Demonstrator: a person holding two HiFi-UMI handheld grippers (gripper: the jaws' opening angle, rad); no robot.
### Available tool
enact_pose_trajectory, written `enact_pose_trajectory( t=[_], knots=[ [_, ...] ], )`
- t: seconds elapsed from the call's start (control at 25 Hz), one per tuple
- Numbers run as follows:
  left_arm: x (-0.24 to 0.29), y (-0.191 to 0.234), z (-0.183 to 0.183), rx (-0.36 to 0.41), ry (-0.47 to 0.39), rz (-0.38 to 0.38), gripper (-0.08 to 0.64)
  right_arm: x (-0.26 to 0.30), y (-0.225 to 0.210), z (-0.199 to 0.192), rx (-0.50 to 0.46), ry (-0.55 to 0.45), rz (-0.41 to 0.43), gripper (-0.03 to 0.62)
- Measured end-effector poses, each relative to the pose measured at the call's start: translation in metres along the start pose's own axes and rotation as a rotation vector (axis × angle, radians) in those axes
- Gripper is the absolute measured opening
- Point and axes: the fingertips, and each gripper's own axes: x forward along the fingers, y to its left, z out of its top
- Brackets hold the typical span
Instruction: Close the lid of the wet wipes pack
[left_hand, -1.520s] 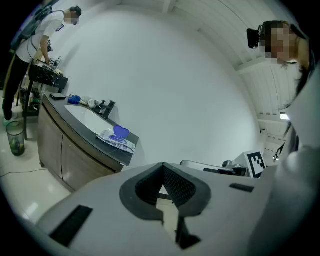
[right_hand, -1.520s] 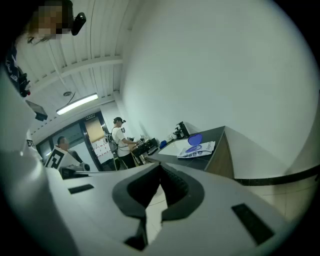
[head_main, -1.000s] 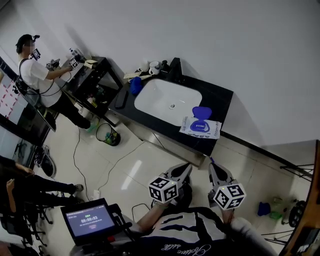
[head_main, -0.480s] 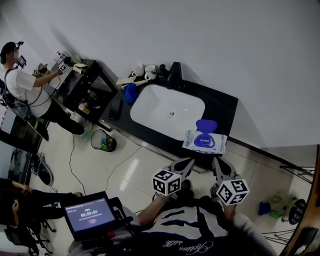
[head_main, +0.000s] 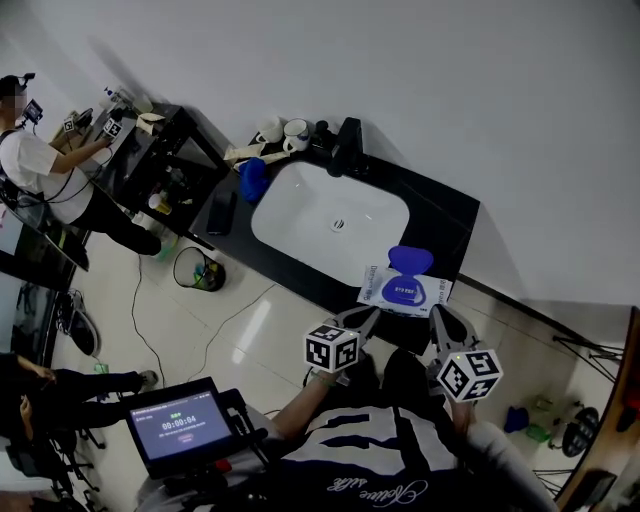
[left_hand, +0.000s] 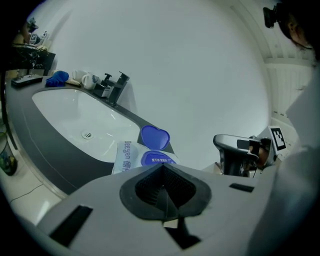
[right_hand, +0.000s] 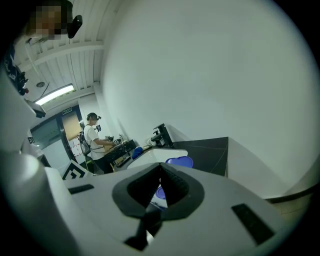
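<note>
Both hand-held grippers sit low in the frame of the head view, just below the near edge of the black surface (head_main: 447, 214). The left hand-held gripper (head_main: 362, 318) has its jaws pressed together, the ribbed pads meeting in one line in its own view, and nothing is held between them. The right hand-held gripper (head_main: 440, 318) is also closed and empty, its tips drawn to a point. Neither one touches anything.

The wet wipes pack (head_main: 405, 290) lies flat on the surface at the right of centre, between the white sink basin (head_main: 330, 215) and the surface's near edge, just above the two sets of jaws. Its blue lid (head_main: 410, 261) stands open, tipped up toward the wall. In the left gripper view the pack shows just past the closed jaw tips with the lid raised behind it.

A black faucet (head_main: 347, 140) and two mugs (head_main: 297, 130) stand behind the basin, and a blue cloth (head_main: 252, 180) lies at its left end. A person (head_main: 40, 165) works at another surface in the upper left.
</note>
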Motion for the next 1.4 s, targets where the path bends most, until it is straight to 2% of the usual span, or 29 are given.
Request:
enact_pose_trajectory(
  t=[0.16,0.44,0.64,0.8,1.08,1.24,1.4],
  knots=[
    [0.018,0.013,-0.003,-0.003,0.042,0.066,0.0,0.024,-0.016,0.008,-0.027,0.05,0.049,-0.002],
    [0.046,0.034,-0.008,-0.078,0.095,0.165,0.002,0.073,-0.059,0.012,-0.13,0.162,0.117,-0.002],
    [0.05,0.044,-0.012,-0.126,0.151,0.195,0.0,0.108,-0.082,0.013,-0.198,0.232,0.145,-0.002],
    [0.05,0.048,-0.011,-0.146,0.165,0.207,0.0,0.133,-0.094,0.009,-0.222,0.29,0.169,-0.002],
    [0.049,0.05,-0.01,-0.159,0.167,0.218,0.001,0.147,-0.082,0.004,-0.201,0.321,0.229,-0.002],
    [0.046,0.047,-0.009,-0.157,0.153,0.213,0.0,0.129,-0.06,0.005,-0.167,0.307,0.284,-0.002],
    [0.042,0.044,-0.007,-0.173,0.121,0.202,0.0,0.107,-0.039,-0.01,-0.165,0.338,0.332,-0.002]
  ],
)
